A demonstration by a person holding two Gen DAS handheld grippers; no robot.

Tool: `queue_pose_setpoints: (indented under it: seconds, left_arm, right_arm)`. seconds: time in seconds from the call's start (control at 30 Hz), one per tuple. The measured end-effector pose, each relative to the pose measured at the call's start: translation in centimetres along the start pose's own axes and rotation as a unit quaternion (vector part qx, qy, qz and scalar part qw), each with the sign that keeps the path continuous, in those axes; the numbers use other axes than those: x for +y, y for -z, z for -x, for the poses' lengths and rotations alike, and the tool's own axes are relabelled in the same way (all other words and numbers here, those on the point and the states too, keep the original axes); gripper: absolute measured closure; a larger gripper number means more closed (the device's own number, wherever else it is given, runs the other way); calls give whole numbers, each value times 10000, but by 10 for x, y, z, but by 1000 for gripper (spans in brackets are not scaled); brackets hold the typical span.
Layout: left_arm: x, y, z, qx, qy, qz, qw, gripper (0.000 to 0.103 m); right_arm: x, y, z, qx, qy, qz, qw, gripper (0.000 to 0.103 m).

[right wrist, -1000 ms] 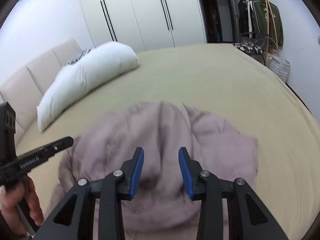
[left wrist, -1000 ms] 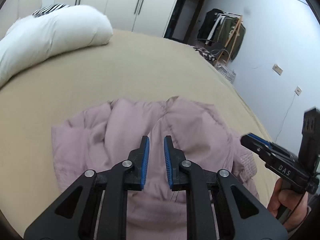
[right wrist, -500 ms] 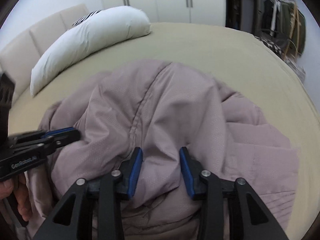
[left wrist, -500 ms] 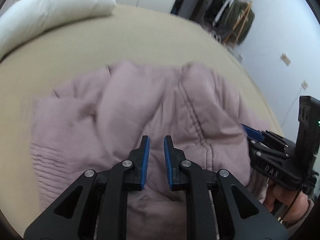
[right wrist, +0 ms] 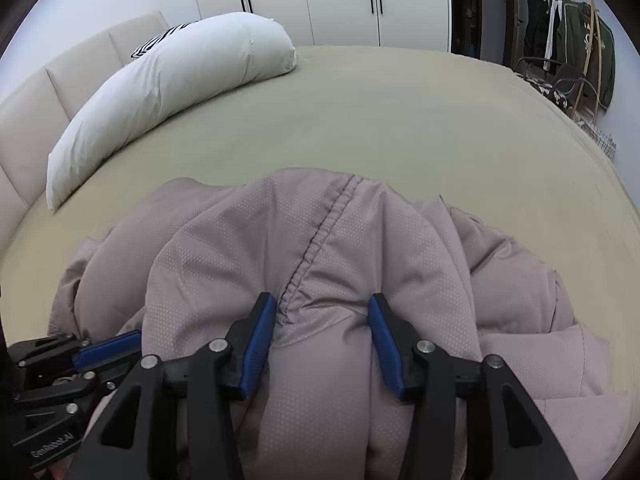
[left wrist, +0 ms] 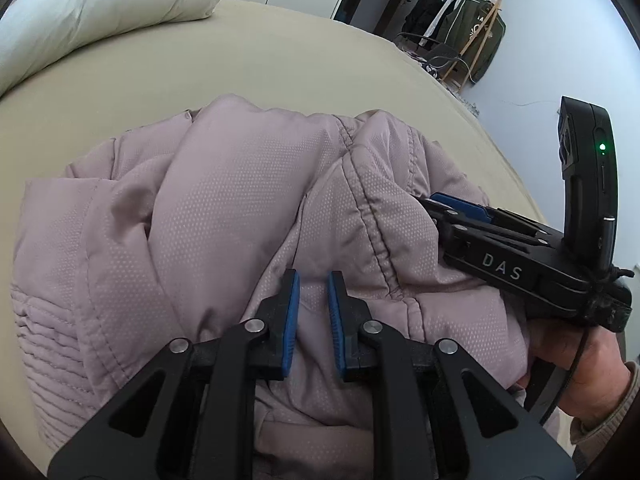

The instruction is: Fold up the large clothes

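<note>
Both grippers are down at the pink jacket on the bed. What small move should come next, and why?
Probably close the right gripper on the puffy fold bulging between its opening jaws. The jacket lies crumpled on the bed, and the left gripper is nearly shut with nothing gripped.

Beige bed [right wrist: 400, 120]; crumpled mauve jacket [right wrist: 340, 248] and white pillow [right wrist: 180, 68] on it
</note>
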State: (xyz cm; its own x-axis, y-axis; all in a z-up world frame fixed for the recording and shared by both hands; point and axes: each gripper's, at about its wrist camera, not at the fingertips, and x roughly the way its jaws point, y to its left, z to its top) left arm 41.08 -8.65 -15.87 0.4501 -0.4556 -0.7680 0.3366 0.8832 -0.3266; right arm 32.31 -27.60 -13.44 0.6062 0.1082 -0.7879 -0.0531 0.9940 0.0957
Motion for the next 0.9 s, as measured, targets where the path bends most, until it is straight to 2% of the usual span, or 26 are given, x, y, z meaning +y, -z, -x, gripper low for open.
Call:
queue_pose_setpoints:
  seconds: [0.07, 0.13, 0.2, 0.23, 0.27, 0.33, 0.4, 0.47, 0.53, 0.6, 0.63, 0.67, 0.7, 0.77, 0.8, 0.9]
  left_arm:
    - [-4, 4, 20, -182, -29, 34, 9998, 89]
    - [-10, 16, 52, -564, 1, -72, 9984, 89]
    - [-15, 33, 72, -877, -143, -293, 9956, 89]
    - [-15, 40, 72, -867, -230, -314, 9955, 89]
    - [-12, 46, 61, -643, -253, -266, 9973, 89]
    - [-1, 58, 38, -246, -244, -19, 9994, 89]
    - [3, 60, 36, -255, -175, 95, 9995, 89]
    - [7, 51, 47, -209, -147, 68, 9996, 88]
    - [9, 46, 68, -324, -46, 66, 9994, 88]
    - [14, 51, 103, -547, -84, -38, 9985, 85]
    - [16, 57, 118, -629, -49, -67, 9980, 72]
    - [21, 66, 137, -708, -25, -63, 9975, 29]
    - [31, 80, 158, -798, -6, -18, 9968, 2]
    - [43, 111, 194, -993, 56, 52, 9950, 0]
    - [44, 120, 234, -925, 8, 62, 9957, 0]
    - [50, 171, 275, -675, -430, 47, 9968, 0]
  right_arm:
    - [1, 2, 25, -8, 156, 5, 9999, 51]
    - [-6, 14, 62, -451, -19, -162, 9989, 50]
    - [-5, 32, 88, -782, 8, -226, 9967, 37]
    - [-1, 43, 91, -839, 21, -208, 9963, 24]
    - [5, 52, 86, -749, 31, -92, 9971, 13]
    - [18, 64, 56, -211, 143, 249, 9994, 7]
    - [26, 73, 48, -362, 387, 525, 9972, 6]
    - [23, 68, 58, -323, 396, 273, 9983, 8]
    - [16, 65, 85, -509, 357, -91, 9980, 10]
    - [10, 71, 124, -907, 254, -334, 9950, 9]
    - [7, 79, 146, -1112, 116, -412, 9929, 7]
    - [3, 88, 164, -1252, 14, -482, 9910, 5]
    - [-1, 100, 183, -1401, -82, -577, 9884, 0]
    - [-8, 131, 214, -1556, -290, -726, 9847, 0]
    - [-8, 139, 222, -1494, -331, -784, 9851, 0]
    - [-10, 183, 241, -1148, -379, -995, 9877, 0]
